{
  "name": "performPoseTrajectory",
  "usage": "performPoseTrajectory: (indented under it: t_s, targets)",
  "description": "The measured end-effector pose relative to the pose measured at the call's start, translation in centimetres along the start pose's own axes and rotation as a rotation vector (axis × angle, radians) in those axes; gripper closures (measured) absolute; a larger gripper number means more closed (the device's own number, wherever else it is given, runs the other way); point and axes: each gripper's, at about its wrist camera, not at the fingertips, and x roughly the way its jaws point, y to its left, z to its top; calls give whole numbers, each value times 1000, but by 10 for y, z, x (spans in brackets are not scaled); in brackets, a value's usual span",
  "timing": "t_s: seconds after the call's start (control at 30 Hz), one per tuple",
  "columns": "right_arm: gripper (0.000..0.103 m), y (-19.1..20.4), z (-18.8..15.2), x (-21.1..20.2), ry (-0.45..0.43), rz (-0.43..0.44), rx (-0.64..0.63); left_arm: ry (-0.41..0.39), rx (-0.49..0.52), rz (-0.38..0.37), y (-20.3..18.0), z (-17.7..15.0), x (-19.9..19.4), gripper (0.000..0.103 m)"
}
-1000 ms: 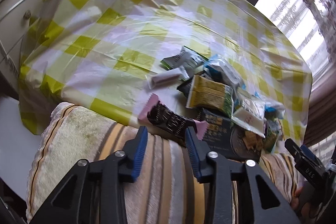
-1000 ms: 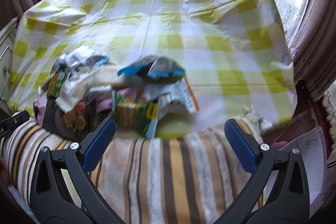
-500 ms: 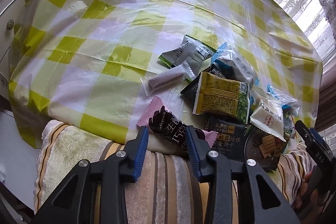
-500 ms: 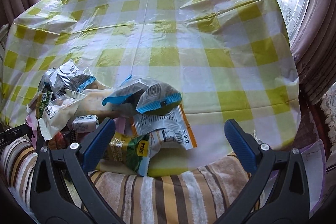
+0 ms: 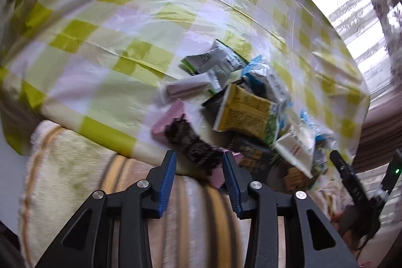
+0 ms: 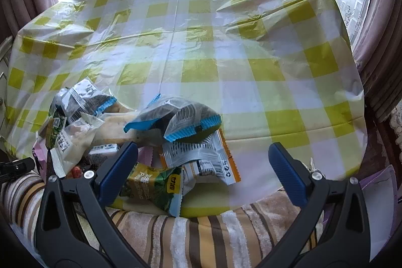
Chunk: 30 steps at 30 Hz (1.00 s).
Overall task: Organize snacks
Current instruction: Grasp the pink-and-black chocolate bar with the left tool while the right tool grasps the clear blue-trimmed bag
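Observation:
A heap of snack packets lies at the near edge of a table under a yellow-checked cloth point(image 6: 226, 54). A pink-and-black packet point(image 5: 186, 140) reaches in between the fingers of my left gripper point(image 5: 198, 157). The jaws stand partly open and the pads do not press on it. Behind it lie a yellow packet point(image 5: 243, 112) and a pale pink bar point(image 5: 188, 88). My right gripper point(image 6: 202, 146) is wide open above a green packet point(image 6: 153, 185), an orange-edged white packet point(image 6: 201, 162) and a blue-edged clear packet point(image 6: 181, 119), gripping none of them.
A striped plush cover point(image 6: 201, 230) lies just below the table's near edge, under both grippers. Bare cloth stretches behind and to the right of the heap. Curtains point(image 6: 382, 54) hang at the right, a window is behind, and a white cabinet edge point(image 6: 2, 67) shows at the far left.
Both grippers came forward over the table edge, so the heap sits closer and lower in both views. The left tilted down further over the pink-and-black packet. The packets stayed where they were.

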Motion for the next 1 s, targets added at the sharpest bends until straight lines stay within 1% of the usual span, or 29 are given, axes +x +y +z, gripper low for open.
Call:
performPoseTrajectory:
  t_s: [0.03, 0.13, 0.27, 0.43, 0.6, 0.73, 0.8, 1.0]
  targets:
    - [0, -1, 2, -1, -10, 3, 8, -6, -12, -4, -2, 1, 3, 63]
    - [0, -3, 7, -1, -26, 12, 20, -9, -33, 37, -3, 7, 15, 66]
    - [0, -2, 10, 4, -31, 19, 22, -17, -24, 73, -4, 9, 20, 72]
    - [0, 6, 14, 12, -34, 8, -11, -46, -6, 77, -6, 17, 26, 72]
    - [0, 7, 14, 18, -28, 4, -16, -60, -50, 40, 0, 25, 29, 71]
    - [0, 5, 15, 21, -15, 16, -9, -75, -55, 23, 2, 31, 33, 71]
    - [0, 3, 15, 22, -11, 19, 2, -84, -44, 25, 1, 32, 36, 75]
    - [0, 3, 20, 26, -14, 38, 17, -102, -20, 43, -3, 30, 38, 77]
